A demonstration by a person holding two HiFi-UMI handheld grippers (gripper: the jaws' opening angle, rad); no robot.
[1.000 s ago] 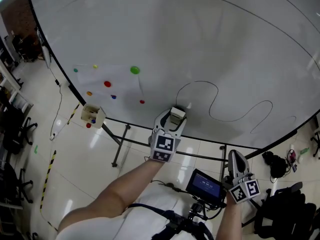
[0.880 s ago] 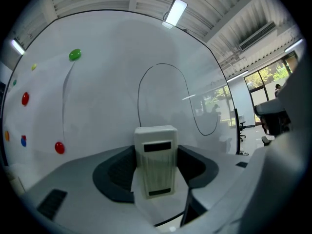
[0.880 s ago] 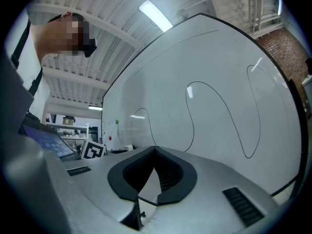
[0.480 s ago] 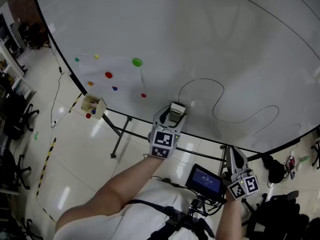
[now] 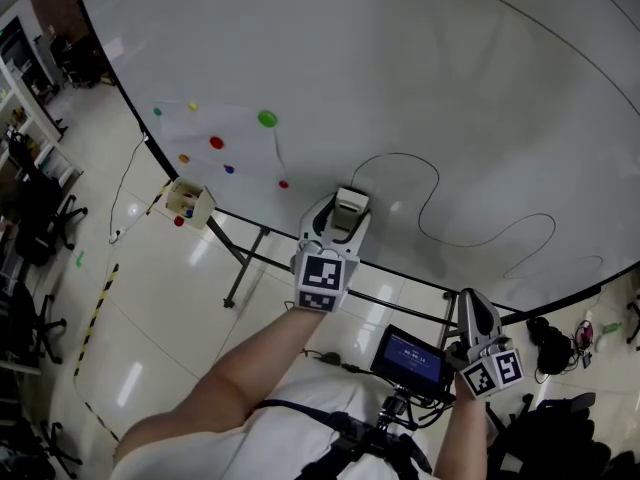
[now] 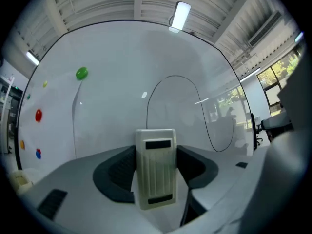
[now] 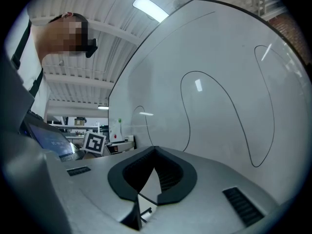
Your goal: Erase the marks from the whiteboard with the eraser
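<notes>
**Eraser in the left fingers, just under the line's first loop**

The left gripper (image 5: pixel 341 216) has its fingers (image 6: pixel 116 168) clamped on the eraser (image 6: pixel 156 168). The eraser is a pale cream block with a ribbed back and two dark slots, and its long axis runs along the fingers toward the whiteboard (image 5: pixel 420 58). It sits by the board's lower edge; I cannot tell whether it touches the surface. The black wavy line (image 5: pixel 432 190) begins just above the eraser and snakes off to the right, so the wipe likely goes up, then rightward. The left hand is much the nearer. The right gripper (image 5: pixel 471 303) hangs low, well apart from the board, its fingers closed together on nothing.
</notes>
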